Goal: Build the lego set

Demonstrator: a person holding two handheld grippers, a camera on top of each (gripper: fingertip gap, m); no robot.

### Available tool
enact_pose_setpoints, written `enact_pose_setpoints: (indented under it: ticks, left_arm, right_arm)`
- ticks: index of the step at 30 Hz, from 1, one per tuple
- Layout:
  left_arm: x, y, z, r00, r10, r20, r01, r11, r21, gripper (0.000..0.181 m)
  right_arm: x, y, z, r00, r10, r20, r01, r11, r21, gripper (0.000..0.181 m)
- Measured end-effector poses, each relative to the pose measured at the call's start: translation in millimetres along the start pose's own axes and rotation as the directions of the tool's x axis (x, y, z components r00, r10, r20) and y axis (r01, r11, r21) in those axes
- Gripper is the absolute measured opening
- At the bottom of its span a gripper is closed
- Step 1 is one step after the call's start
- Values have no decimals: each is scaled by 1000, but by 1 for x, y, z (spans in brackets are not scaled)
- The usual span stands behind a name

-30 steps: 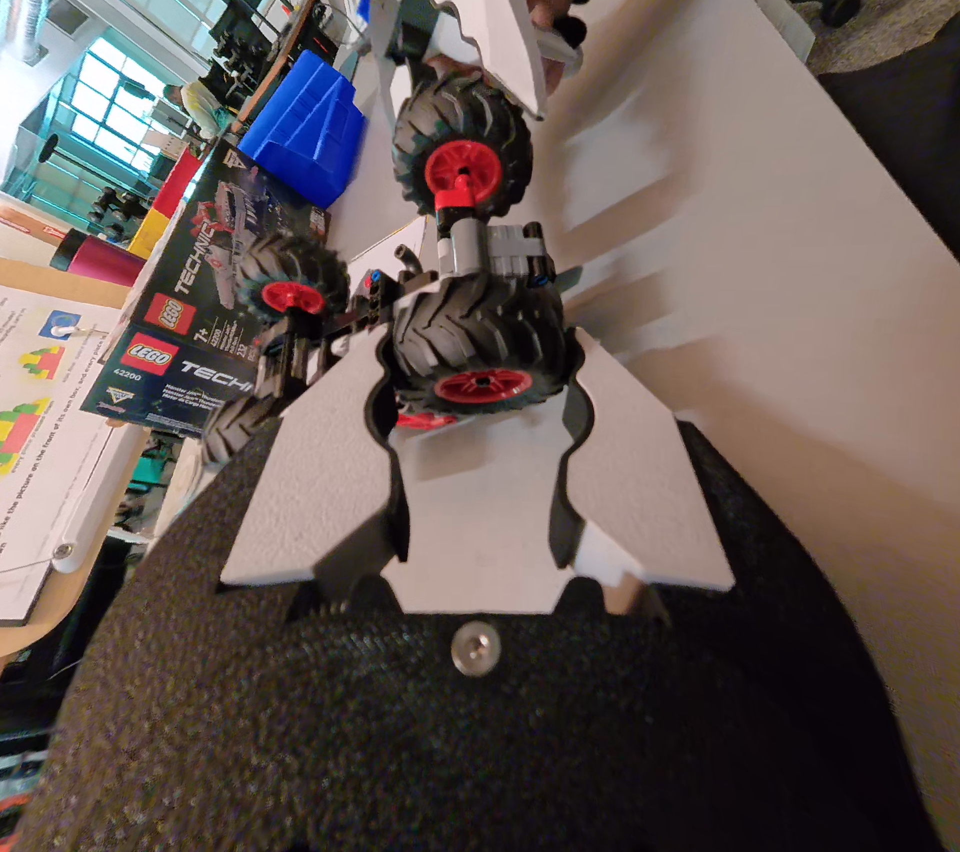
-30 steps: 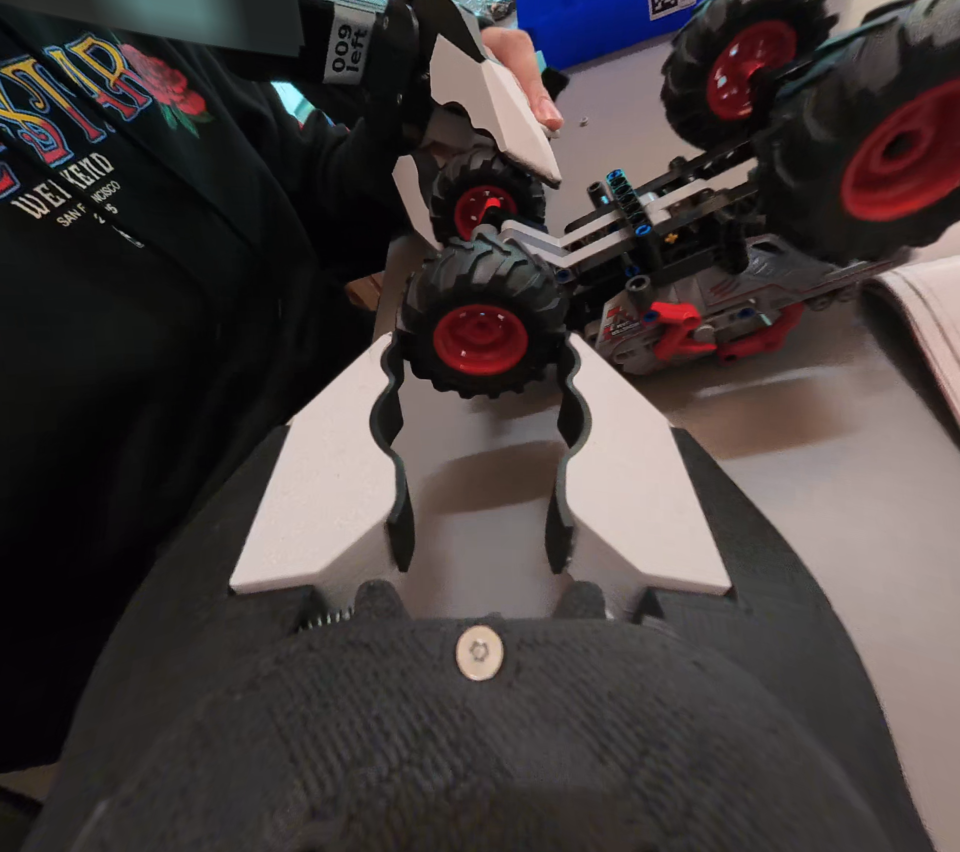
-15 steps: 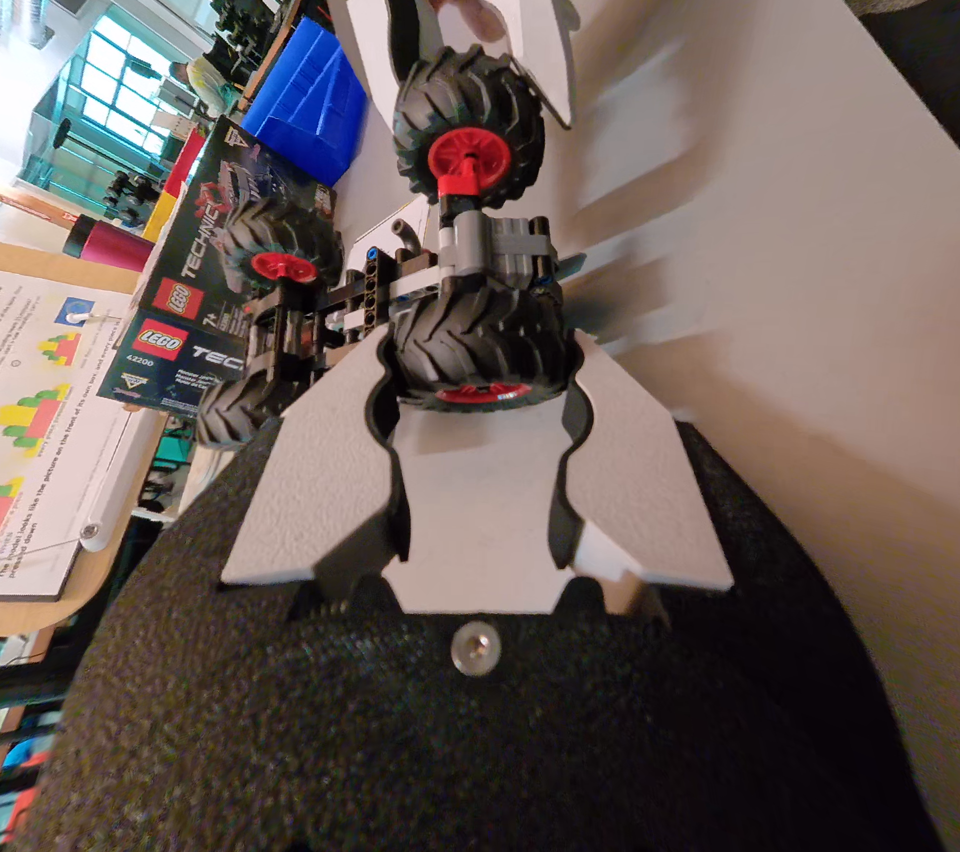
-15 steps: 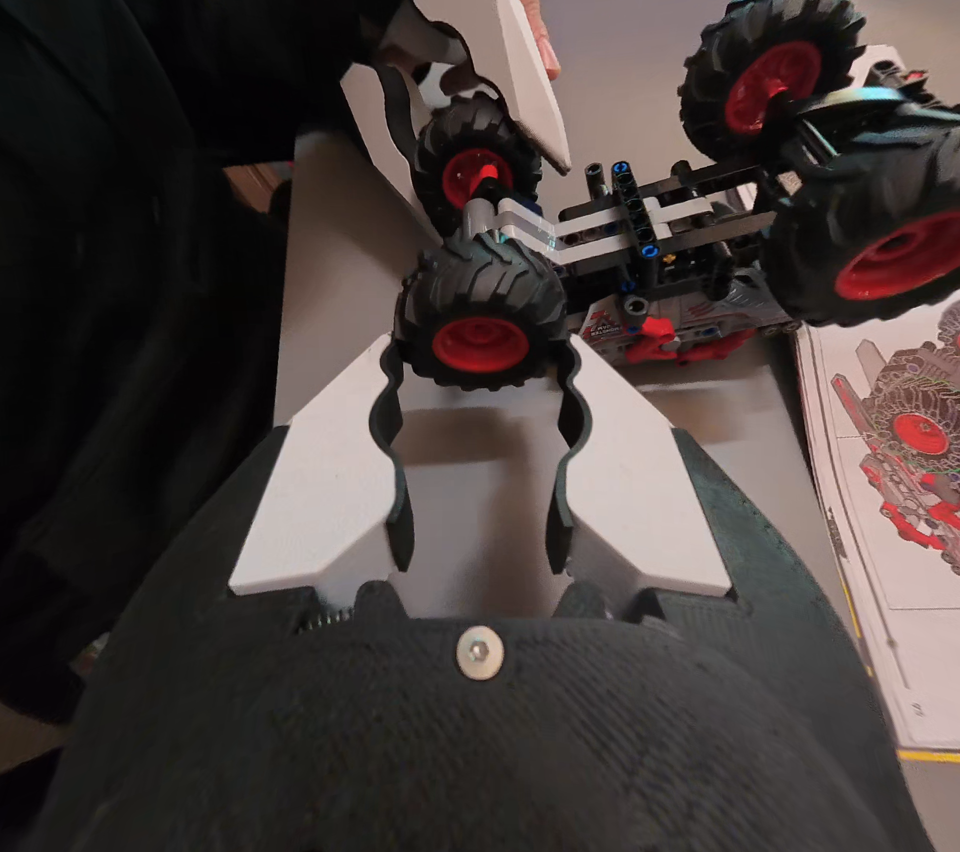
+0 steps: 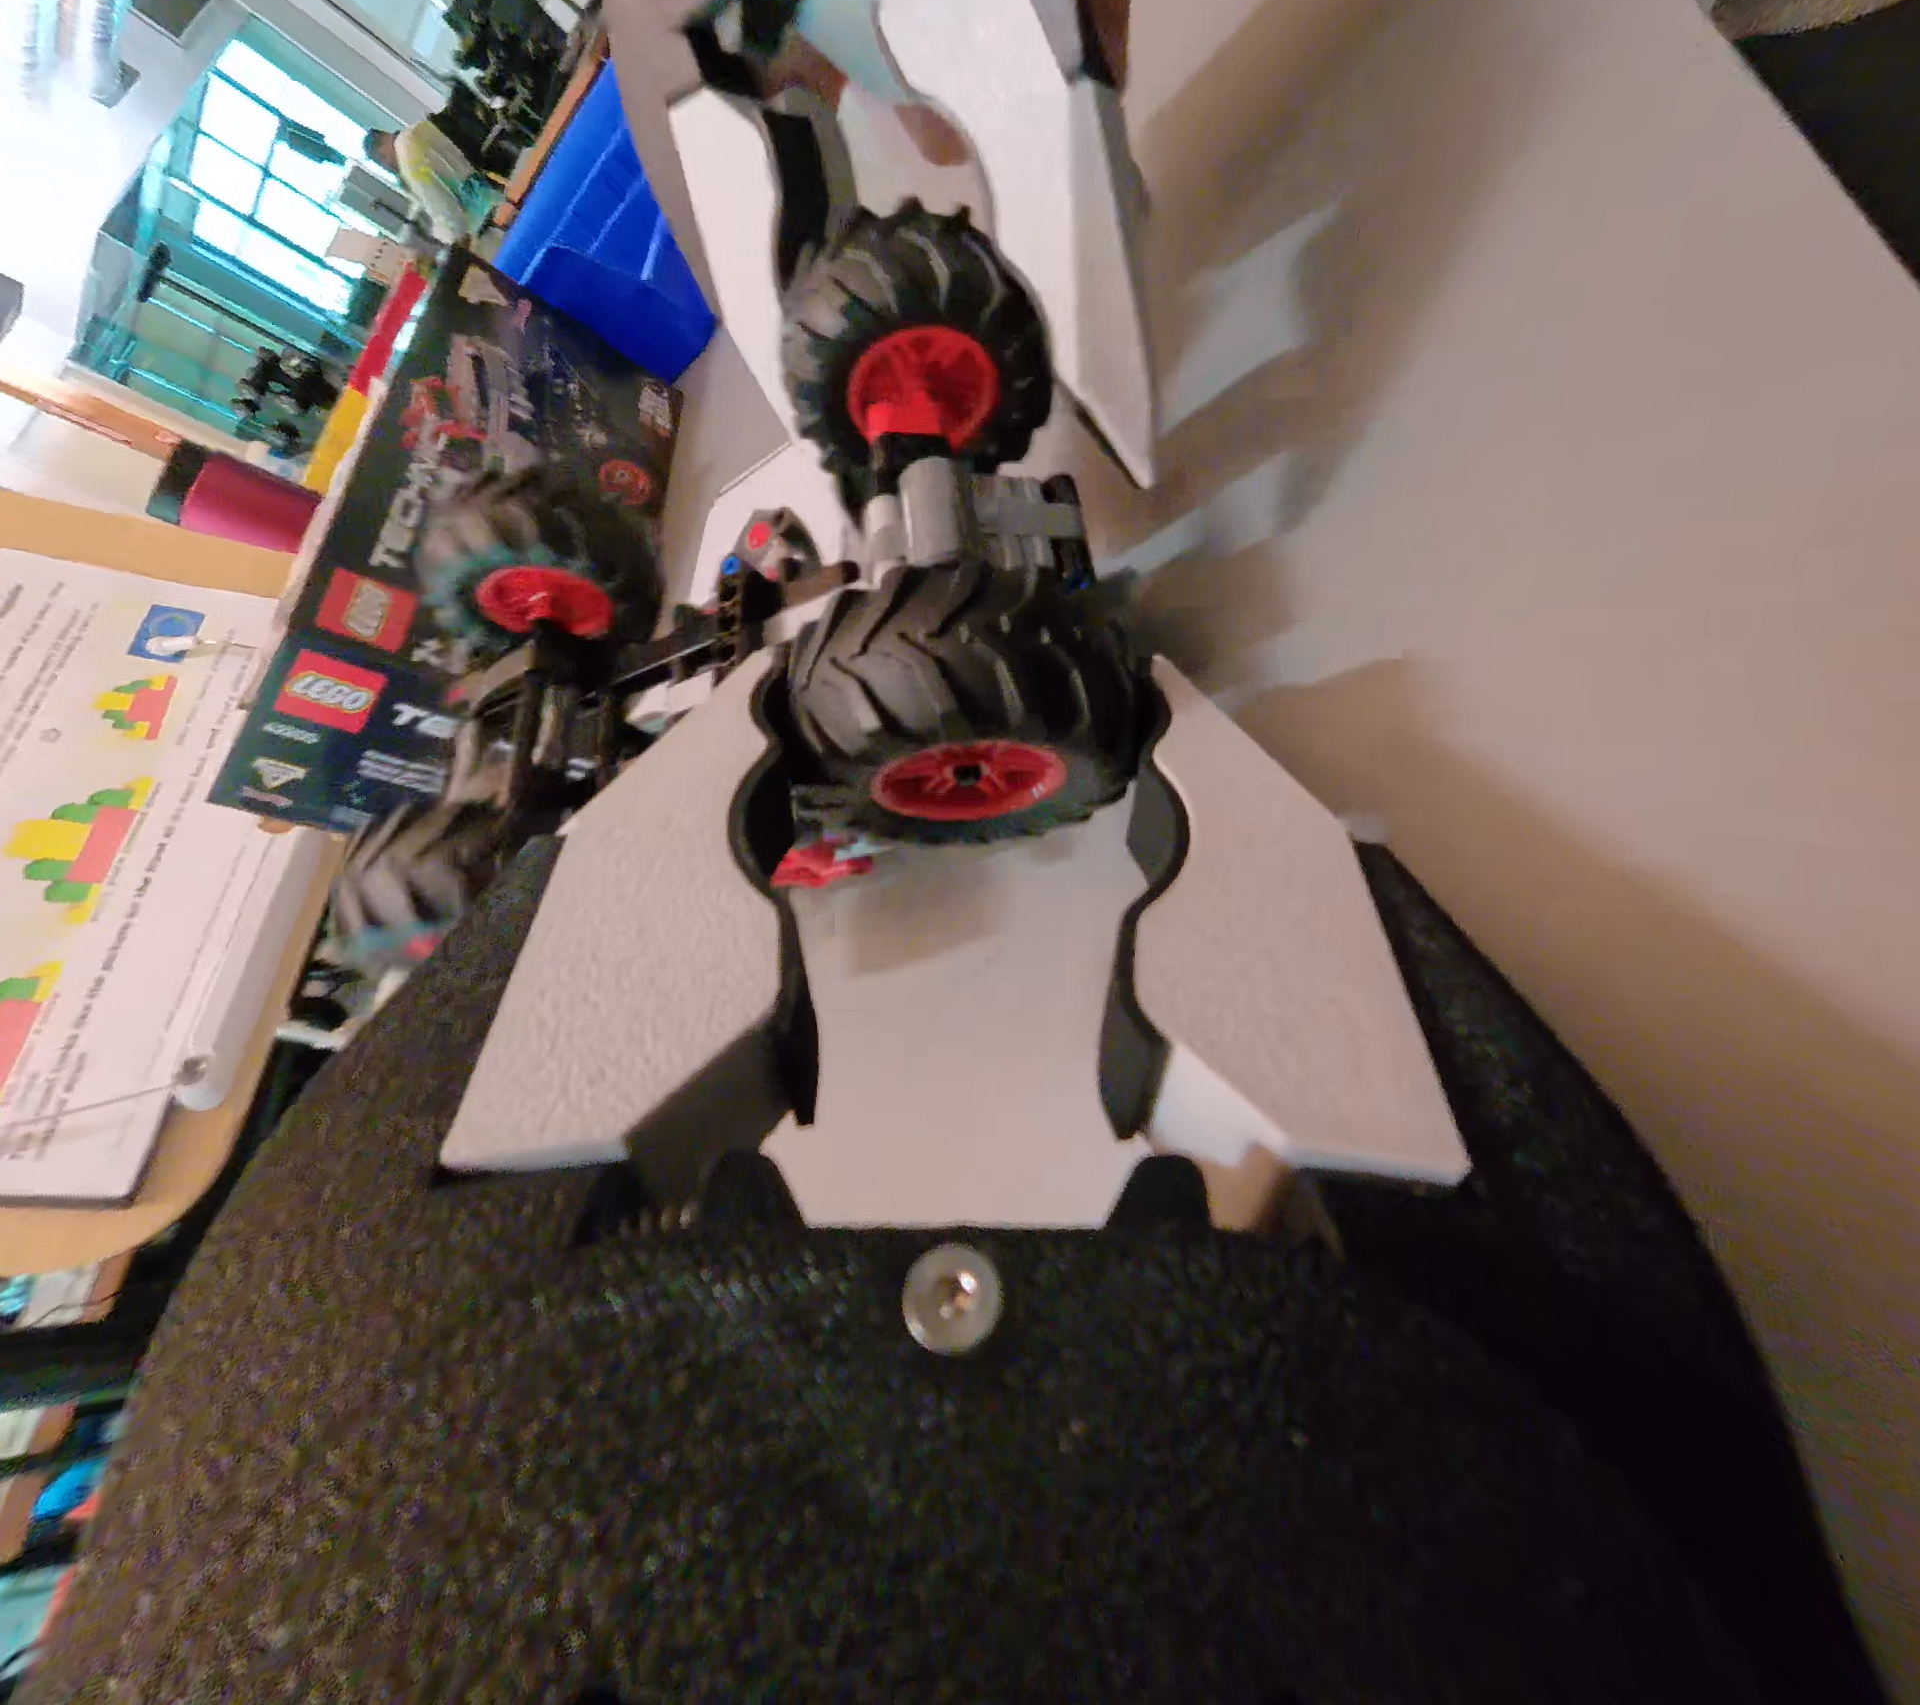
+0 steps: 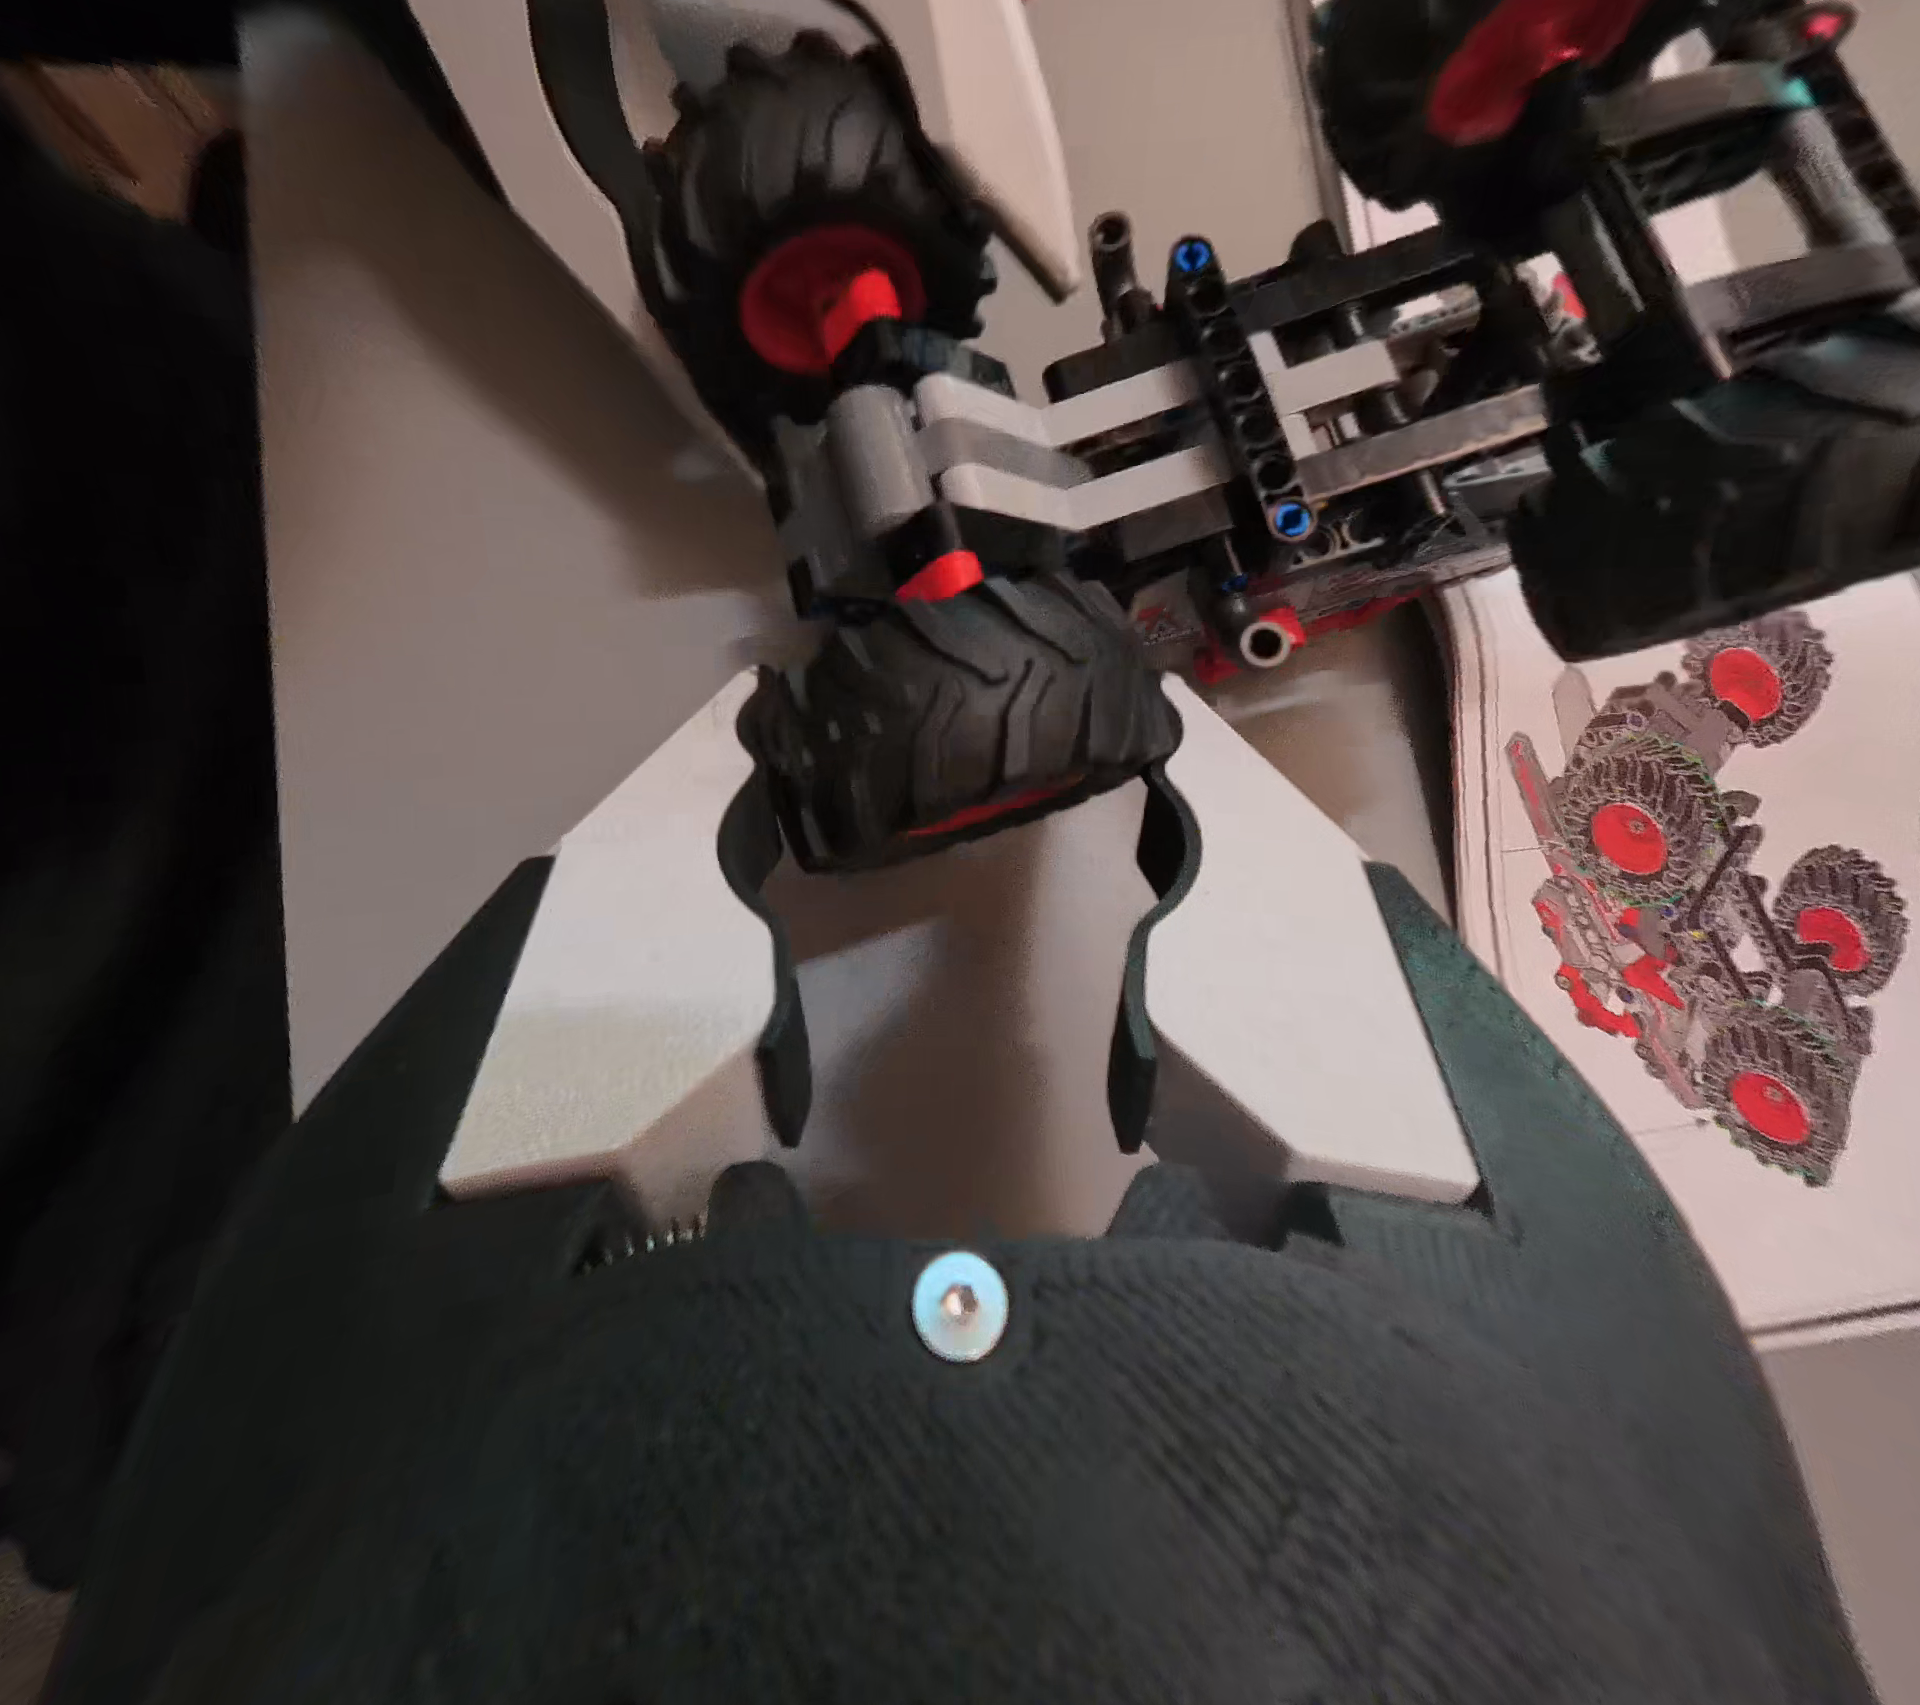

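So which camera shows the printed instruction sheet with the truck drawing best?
The right wrist view: the instruction sheet lies open on the table at right, its truck drawing sharp and unobstructed. The left wrist view does not clearly show it; only the set's box is there.

Four wheels [image 6: 956, 720], two grippers [image 5: 951, 720], one box [image 5: 457, 616].

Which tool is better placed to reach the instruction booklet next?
Right, probably. The right tool grips a truck wheel beside the instruction booklet; the left tool holds the opposite wheel, farther from it.
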State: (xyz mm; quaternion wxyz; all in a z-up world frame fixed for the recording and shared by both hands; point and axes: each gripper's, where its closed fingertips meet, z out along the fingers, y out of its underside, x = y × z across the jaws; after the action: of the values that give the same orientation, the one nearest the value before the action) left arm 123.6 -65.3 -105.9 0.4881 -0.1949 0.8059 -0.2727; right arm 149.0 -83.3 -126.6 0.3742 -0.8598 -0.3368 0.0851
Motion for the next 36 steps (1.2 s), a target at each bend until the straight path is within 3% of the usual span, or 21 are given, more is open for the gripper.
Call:
enact_pose_setpoints:
  ticks: [2, 4, 6, 9, 13, 19, 28, 31, 34, 36]
  left_arm:
    - [-1, 2, -1, 1000, -9, 3, 9, 1000, 3, 61]
    - [-1, 2, -1, 1000, -10, 14, 10, 1000, 4, 62]
    - [-1, 2, 0, 1000, 13, 23, -13, 1000, -5, 62]
    - [-1, 0, 2, 1000, 16, 21, -16, 1000, -1, 62]
    - [-2, 0, 3, 1000, 8, 25, -8, 1000, 8, 63]
    - [-3, 0, 3, 999, -30, 35, 29, 999, 29, 63]
    - [-9, 1, 9, 997, -15, 73, 15, 1000, -6, 63]
    - [-11, 1, 9, 996, 11, 90, -8, 1000, -29, 63]
    - [-14, 5, 8, 981, 142, 133, -129, 987, -97, 61]
    - [-14, 6, 8, 983, 118, 142, -107, 990, -88, 61]
  right_arm:
    - [1, -3, -5, 1000, -7, -24, 7, 1000, 22, 68]
    - [8, -8, -20, 995, -22, -94, 25, 999, 29, 80]
    - [13, -21, -38, 966, -158, -206, 158, 987, -16, 79]
    - [1, -46, -36, 851, -449, -271, 425, 893, -147, 72]
    - [4, -33, -3, 708, -667, -232, 558, 730, -395, 75]
    - [8, -28, 13, 717, -637, -283, 523, 760, -387, 57]
    - [25, -21, 21, 548, -769, -328, 542, 626, -561, 55]
    - [29, -21, 21, 551, -770, -322, 520, 619, -589, 54]
    - [35, -21, 21, 528, -789, -315, 516, 592, -618, 54]
    - [35, -22, 21, 543, -787, -294, 520, 590, -617, 53]
